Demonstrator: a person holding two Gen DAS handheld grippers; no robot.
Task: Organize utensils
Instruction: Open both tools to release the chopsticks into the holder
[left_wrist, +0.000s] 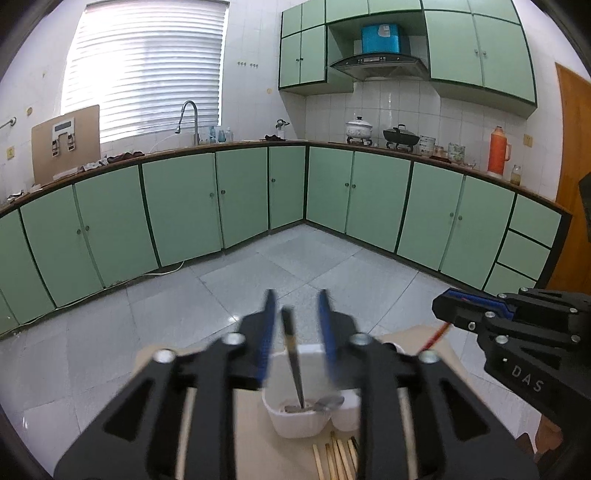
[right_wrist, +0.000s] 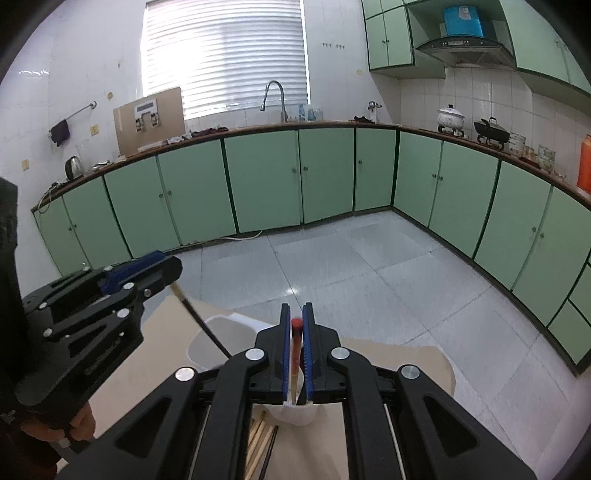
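Observation:
My left gripper (left_wrist: 297, 299) is open. A dark chopstick (left_wrist: 293, 354) stands loose between its blue pads, tip down in a white divided holder (left_wrist: 295, 421) that also has metal spoons in it. My right gripper (right_wrist: 295, 314) has its jaws only slightly apart, and a red-topped chopstick (right_wrist: 296, 347) stands in the narrow gap over another white compartment (right_wrist: 299, 413). The pads do not seem to press on it. The right gripper (left_wrist: 439, 306) and its red chopstick (left_wrist: 437, 334) also show in the left wrist view. The left gripper (right_wrist: 173, 266) shows in the right wrist view.
The holder sits on a light wooden table (right_wrist: 388, 354). Several loose chopsticks (left_wrist: 336, 458) lie on the table just in front of the holder. A hand (right_wrist: 79, 424) holds the left gripper. Beyond the table are grey floor tiles and green kitchen cabinets.

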